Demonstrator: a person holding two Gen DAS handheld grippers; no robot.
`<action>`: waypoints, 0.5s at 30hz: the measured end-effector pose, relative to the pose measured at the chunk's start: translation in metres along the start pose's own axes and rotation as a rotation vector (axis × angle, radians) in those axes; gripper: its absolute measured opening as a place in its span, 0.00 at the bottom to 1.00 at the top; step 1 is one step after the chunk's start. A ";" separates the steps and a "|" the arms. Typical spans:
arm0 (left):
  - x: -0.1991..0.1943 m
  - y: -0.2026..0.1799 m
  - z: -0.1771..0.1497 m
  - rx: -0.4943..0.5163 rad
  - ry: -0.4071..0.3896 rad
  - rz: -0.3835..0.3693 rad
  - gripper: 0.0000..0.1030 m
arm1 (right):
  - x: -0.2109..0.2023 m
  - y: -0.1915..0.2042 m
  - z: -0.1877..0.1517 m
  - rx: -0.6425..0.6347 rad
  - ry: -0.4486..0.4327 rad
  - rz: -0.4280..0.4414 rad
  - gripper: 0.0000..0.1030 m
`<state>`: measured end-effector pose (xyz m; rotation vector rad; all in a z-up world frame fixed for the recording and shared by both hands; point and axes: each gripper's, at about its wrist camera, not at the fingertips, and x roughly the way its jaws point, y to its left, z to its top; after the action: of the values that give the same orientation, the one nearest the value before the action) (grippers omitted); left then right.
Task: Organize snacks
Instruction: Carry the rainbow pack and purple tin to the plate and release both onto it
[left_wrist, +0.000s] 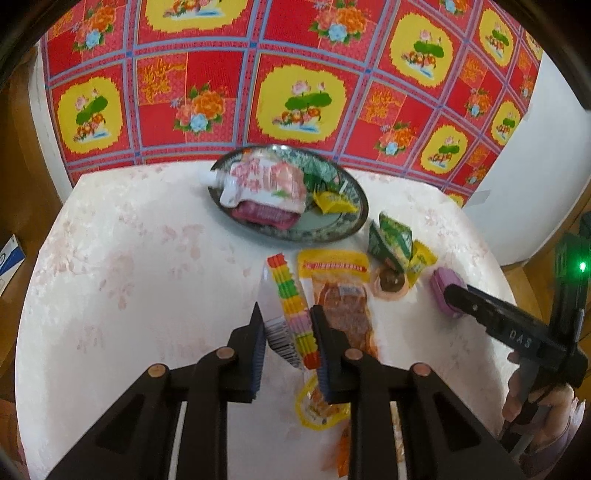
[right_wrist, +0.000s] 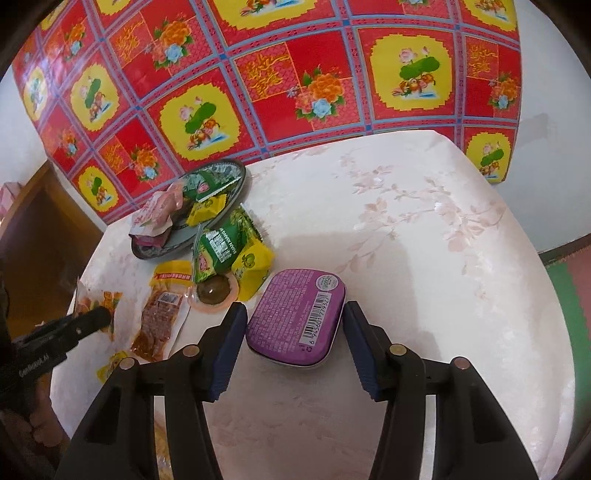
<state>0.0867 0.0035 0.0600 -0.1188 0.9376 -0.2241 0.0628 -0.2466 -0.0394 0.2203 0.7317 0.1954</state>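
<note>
1. Left wrist view, bottom centre: the left claw (left_wrist: 286, 321) is clamped on a rainbow-striped packet (left_wrist: 290, 314), its pads pressing the packet's two sides; the packet stands tilted above the table (left_wrist: 129, 295).
2. Just right of it lies a yellow-edged packet of brown strips (left_wrist: 341, 291), flat on the pale floral cloth; a second yellow packet (left_wrist: 317, 406) shows below the right finger.
3. Right wrist view, bottom centre: the right claw (right_wrist: 293, 314) brackets a purple tin (right_wrist: 297, 317), barcode side up; the left pad touches the tin's edge and the right pad sits at the opposite edge, though a firm grip cannot be told.
4. Mid frame, left of the tin: a round brown sweet (right_wrist: 214, 291), a yellow sachet (right_wrist: 253, 267) and a green packet (right_wrist: 221, 247) lie bunched together.
5. Further, upper left: an oval patterned plate (right_wrist: 236, 173) carries a pink spouted pouch (left_wrist: 262, 181), a dark pink packet (left_wrist: 269, 214) beneath it, and a small yellow wrapper (left_wrist: 334, 203).
6. Behind stands a red and yellow floral cloth (left_wrist: 295, 55).
</note>
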 end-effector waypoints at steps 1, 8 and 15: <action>0.000 -0.002 0.003 0.002 -0.004 -0.005 0.23 | -0.001 0.000 0.000 0.001 -0.003 -0.001 0.53; 0.007 -0.013 0.022 0.049 -0.038 -0.015 0.23 | -0.009 0.000 0.004 -0.007 -0.020 0.006 0.53; 0.022 -0.013 0.041 0.049 -0.046 -0.017 0.23 | -0.016 0.003 0.007 -0.017 -0.035 0.016 0.53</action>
<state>0.1305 -0.0146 0.0692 -0.0859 0.8847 -0.2589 0.0558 -0.2487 -0.0235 0.2132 0.6937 0.2122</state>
